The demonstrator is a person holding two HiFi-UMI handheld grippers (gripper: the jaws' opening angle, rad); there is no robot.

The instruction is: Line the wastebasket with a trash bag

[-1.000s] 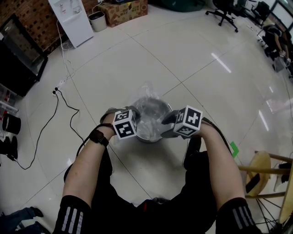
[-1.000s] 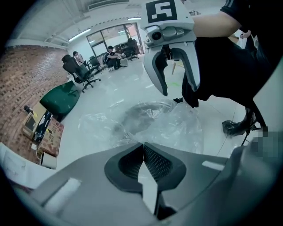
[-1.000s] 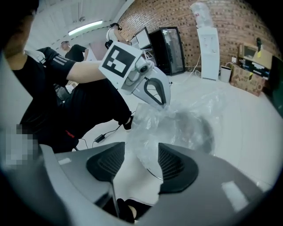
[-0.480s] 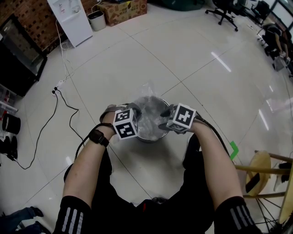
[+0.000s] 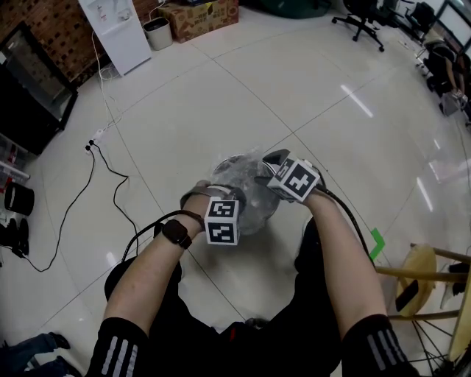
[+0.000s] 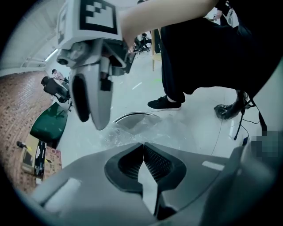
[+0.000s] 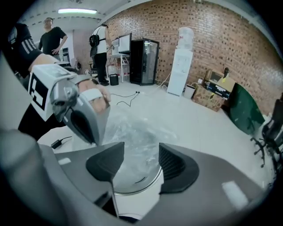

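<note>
Left tongs are clenched on the clear plastic trash bag, right tongs held released above the round steel wastebasket; rim-spreading is judged under way, a fresh film grasp needed next.

Glossy pale floor tiles spread all round both claws. Far beyond the left gripper stand a brick wall, a white water dispenser and a cardboard box. A black cabinet and a trailing black cable lie off to its left. To the right of the right gripper are a green floor mark and a wooden stool, and well beyond it stands an office chair.
</note>
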